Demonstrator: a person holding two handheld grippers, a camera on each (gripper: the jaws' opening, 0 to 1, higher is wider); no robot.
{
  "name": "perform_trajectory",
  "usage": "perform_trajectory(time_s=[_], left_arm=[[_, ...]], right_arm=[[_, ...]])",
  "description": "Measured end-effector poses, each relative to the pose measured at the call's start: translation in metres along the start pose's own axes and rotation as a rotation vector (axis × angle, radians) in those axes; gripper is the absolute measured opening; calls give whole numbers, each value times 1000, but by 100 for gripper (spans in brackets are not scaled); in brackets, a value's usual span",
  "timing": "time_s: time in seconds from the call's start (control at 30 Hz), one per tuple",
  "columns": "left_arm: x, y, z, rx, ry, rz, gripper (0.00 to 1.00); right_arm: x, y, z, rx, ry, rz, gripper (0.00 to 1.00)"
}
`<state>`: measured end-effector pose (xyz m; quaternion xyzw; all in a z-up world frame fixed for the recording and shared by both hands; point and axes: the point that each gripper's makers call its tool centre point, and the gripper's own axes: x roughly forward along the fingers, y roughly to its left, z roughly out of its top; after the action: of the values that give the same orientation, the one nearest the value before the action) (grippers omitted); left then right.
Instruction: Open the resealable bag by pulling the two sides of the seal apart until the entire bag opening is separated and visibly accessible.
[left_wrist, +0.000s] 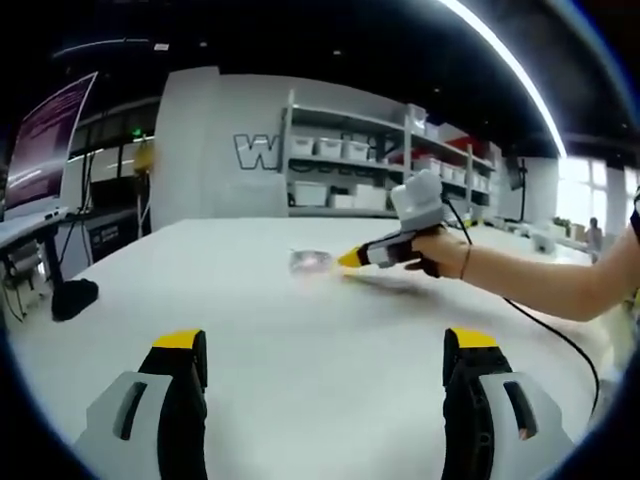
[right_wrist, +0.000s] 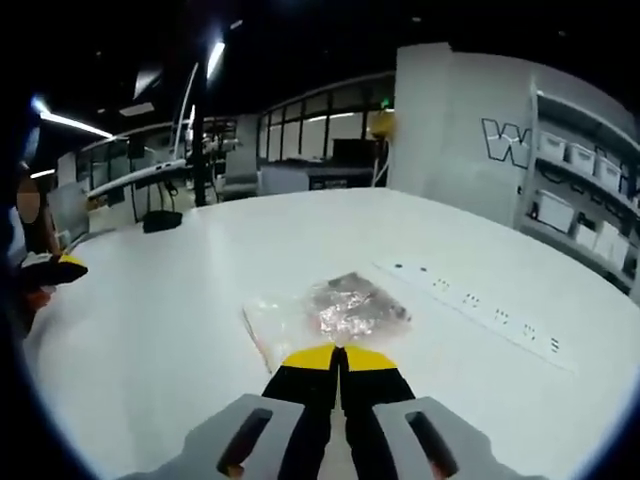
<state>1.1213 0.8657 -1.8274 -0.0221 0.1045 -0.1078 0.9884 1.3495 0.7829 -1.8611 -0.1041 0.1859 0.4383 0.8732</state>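
Right claw closed, bag contents blurred

The table was plain white. The bag was clear with crinkled silvery contents. Both the right claw and the left claw were black, yellow-tipped on grey bodies.

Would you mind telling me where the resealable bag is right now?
The resealable bag lies flat on the white table, just ahead of the right gripper's shut tips.
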Motion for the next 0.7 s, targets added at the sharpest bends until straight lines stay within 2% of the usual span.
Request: perform_trajectory(time_s=[0.03, 0.07, 0.3, 0.4, 0.47, 0.6, 0.7], left_arm=[[-1, 0, 1, 1, -2, 1, 98], [-1, 0, 1, 2, -3, 1, 98], [-1, 2, 1, 8, 1, 5, 98], [-1, 4, 0, 6, 4, 8, 98], [0, 4, 0, 5, 4, 8, 98], [0, 5, -1, 5, 8, 8, 98], [0, 5, -1, 4, 6, 8, 98]], right_arm=[[1, 1, -2, 21, 11, -1, 18], [4, 1, -4, 36, 22, -3, 22], [14, 8, -6, 65, 21, -2, 22], [18, 5, -6, 10, 30, -34, 18], [18, 6, -5, 7, 29, -33, 10], [20, 5, -4, 32, 30, -30, 2], [19, 4, -3, 32, 25, -37, 0]])
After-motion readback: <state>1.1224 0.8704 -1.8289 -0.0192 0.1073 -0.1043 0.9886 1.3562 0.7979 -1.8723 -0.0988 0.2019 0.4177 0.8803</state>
